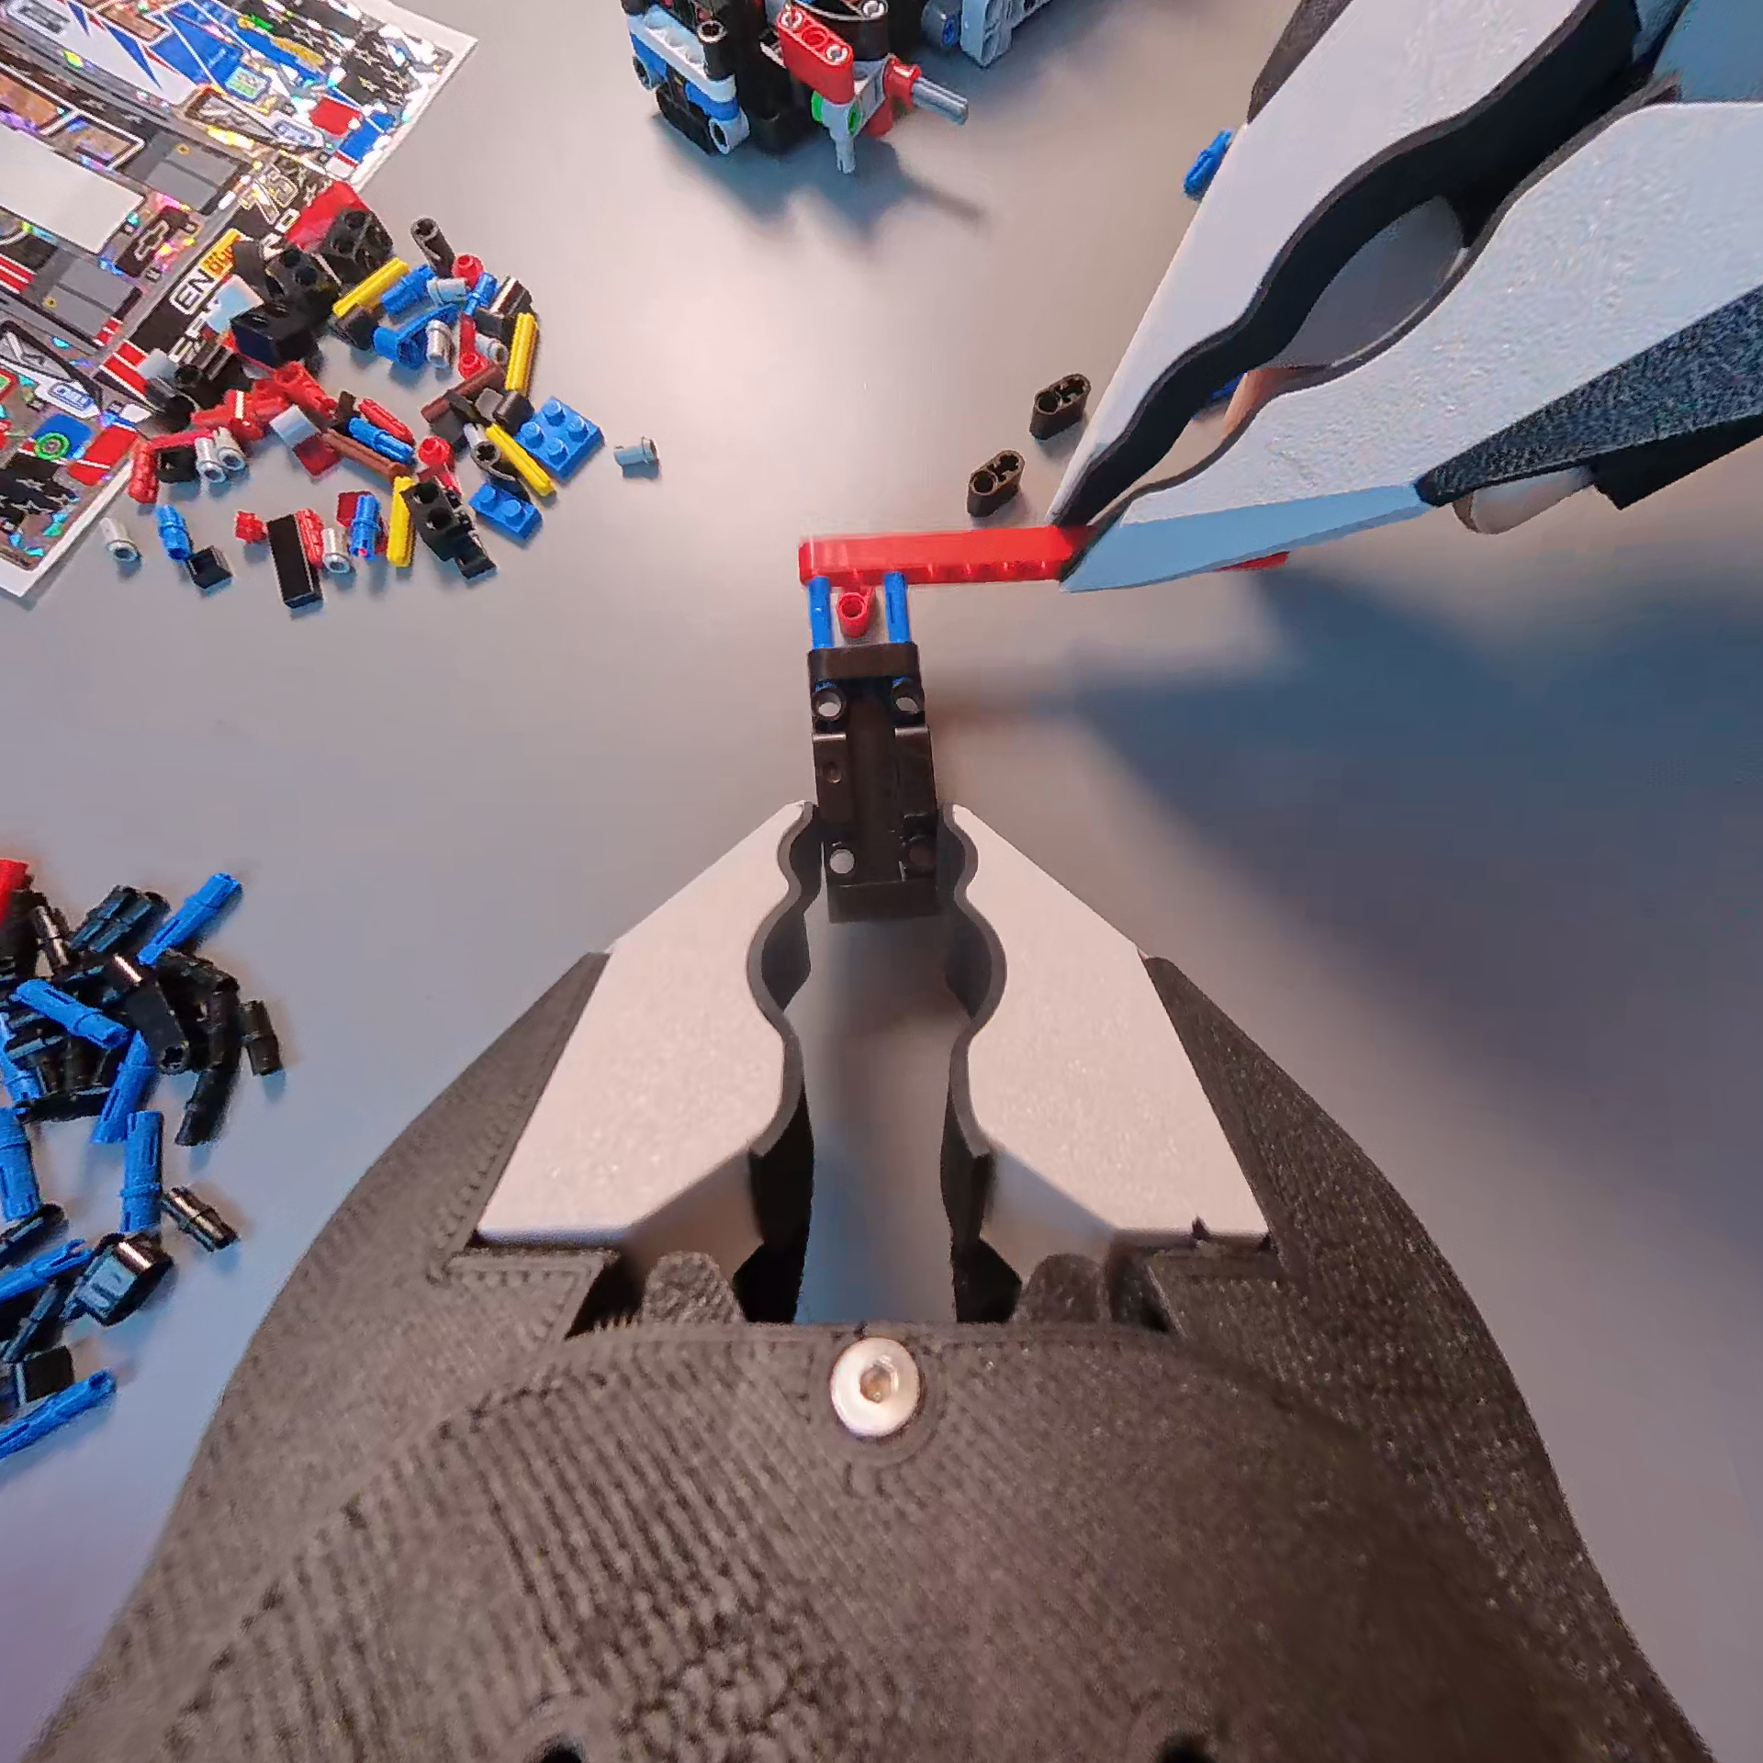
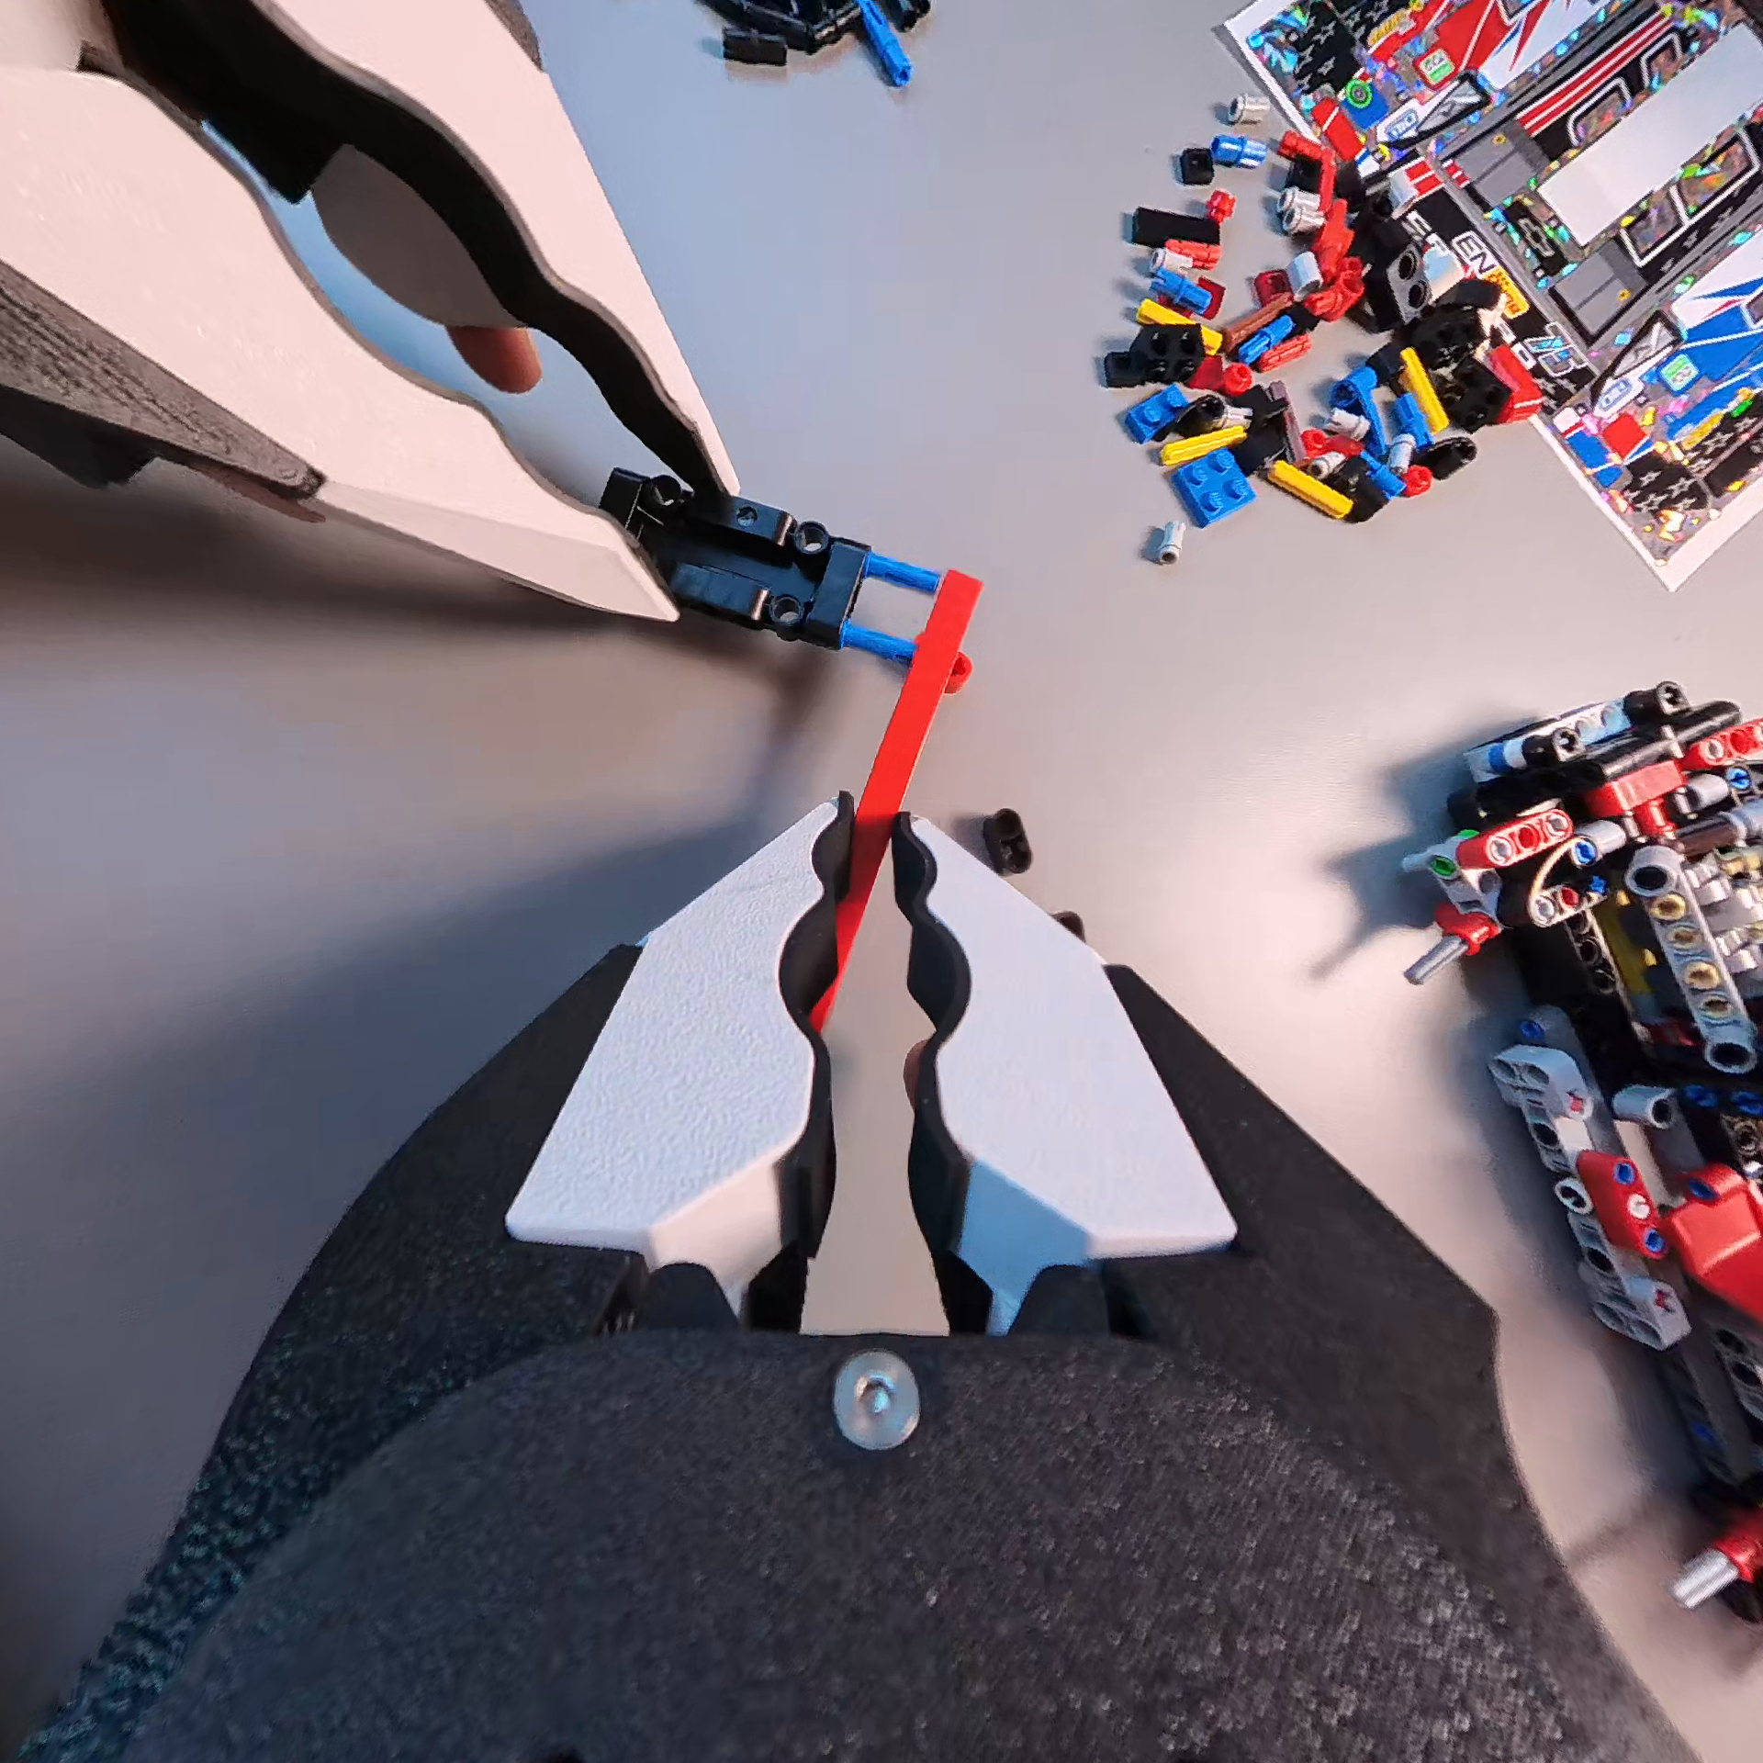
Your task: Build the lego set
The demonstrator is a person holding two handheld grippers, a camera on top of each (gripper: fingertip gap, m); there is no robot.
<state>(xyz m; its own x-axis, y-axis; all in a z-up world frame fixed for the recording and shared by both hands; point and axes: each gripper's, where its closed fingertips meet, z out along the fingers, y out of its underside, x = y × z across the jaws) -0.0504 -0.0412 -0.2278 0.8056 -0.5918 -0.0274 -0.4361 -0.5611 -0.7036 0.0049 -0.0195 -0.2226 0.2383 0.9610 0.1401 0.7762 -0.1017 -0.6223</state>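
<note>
- Bare grey tabletop (image 1: 1288, 859) lies open on the near right.
- Mixed loose-brick pile (image 1: 382, 401) blocks far left; partly built red-black model (image 1: 782, 86) stands far.

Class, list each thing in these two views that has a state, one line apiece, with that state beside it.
Left gripper: shut on black block.
Right gripper: shut on red beam.
Black block: held off the table, two blue pins sticking out.
Red beam: held, its far end meeting the blue pins.
Car model: partly built, on the table.
Loose parts: scattered, unused.
</note>
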